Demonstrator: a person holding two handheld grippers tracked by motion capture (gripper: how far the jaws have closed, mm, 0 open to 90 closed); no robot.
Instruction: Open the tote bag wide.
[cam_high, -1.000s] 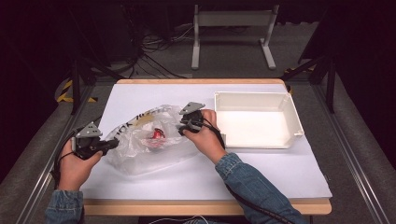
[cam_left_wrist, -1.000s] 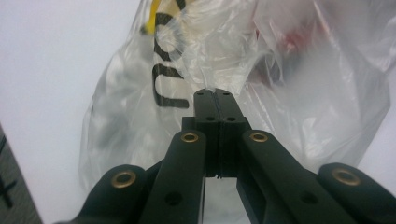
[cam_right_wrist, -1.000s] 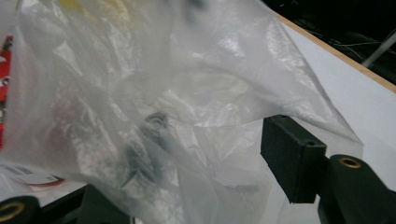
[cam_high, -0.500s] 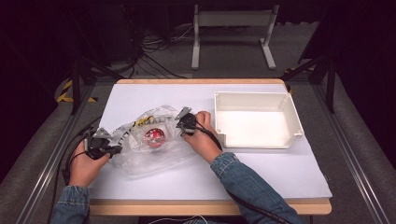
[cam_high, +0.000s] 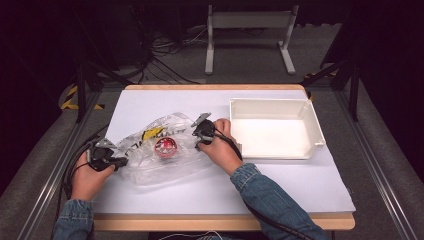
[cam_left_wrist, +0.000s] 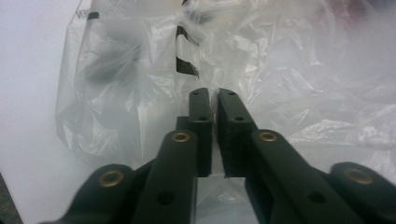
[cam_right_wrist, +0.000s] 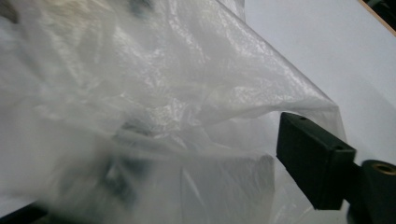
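Observation:
A crumpled clear plastic bag (cam_high: 160, 155) lies on the left half of the white table cover. A round red object (cam_high: 164, 146) and a yellow-printed item (cam_high: 152, 133) show through it. My left gripper (cam_high: 120, 161) is at the bag's left edge. In the left gripper view its jaws (cam_left_wrist: 215, 100) are pressed together on a fold of the bag's film (cam_left_wrist: 289, 93). My right gripper (cam_high: 200, 137) is at the bag's right end. There the film (cam_right_wrist: 187, 93) drapes between its spread jaws (cam_right_wrist: 205, 154); one black finger (cam_right_wrist: 313, 158) is plain, the other only a dark blur behind the plastic.
An empty white tray (cam_high: 312, 125) sits on the right half of the table, close to my right hand. The table's wooden edge (cam_high: 220, 222) runs along the front. Cables and a metal stand (cam_high: 250, 35) lie on the floor beyond the table.
My left gripper has slid right, up to the bag's edge, and turned. The right gripper dipped slightly toward the bag. The red object inside shifted a little left.

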